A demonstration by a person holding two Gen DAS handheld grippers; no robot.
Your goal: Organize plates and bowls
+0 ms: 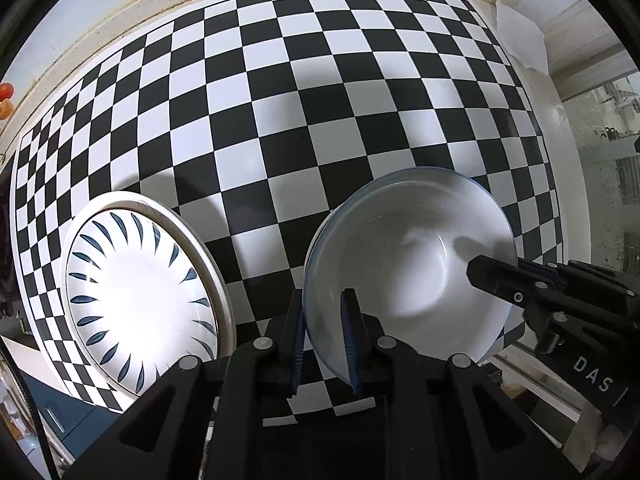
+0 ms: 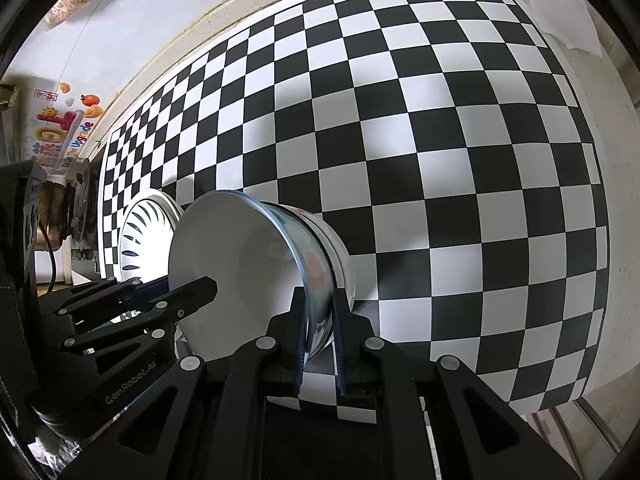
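Two grippers hold one white bowl [image 1: 408,264] by opposite sides of its rim. The left gripper [image 1: 324,344] has its blue-padded fingers [image 1: 351,340] closed over the near-left edge of the rim, one finger inside the bowl and one outside. The right gripper [image 2: 320,344] is clamped the same way on the bowl's right edge, the rim and a strip of the blue-tinted outer wall pinched between its pads. In the left wrist view the right gripper reaches in from the right, one black finger lying across the inside of the bowl.

The bowl is tilted on its side, its opening turned toward the left gripper, above a black-and-white checkered mat [image 1: 320,100]; whether it touches the mat cannot be told. Just to its left, apart from it, a white plate [image 1: 140,300] with dark blue leaf-shaped strokes around its well lies flat on the mat's near-left part. A sheet of white paper [image 2: 560,8] lies at the mat's far-right corner.
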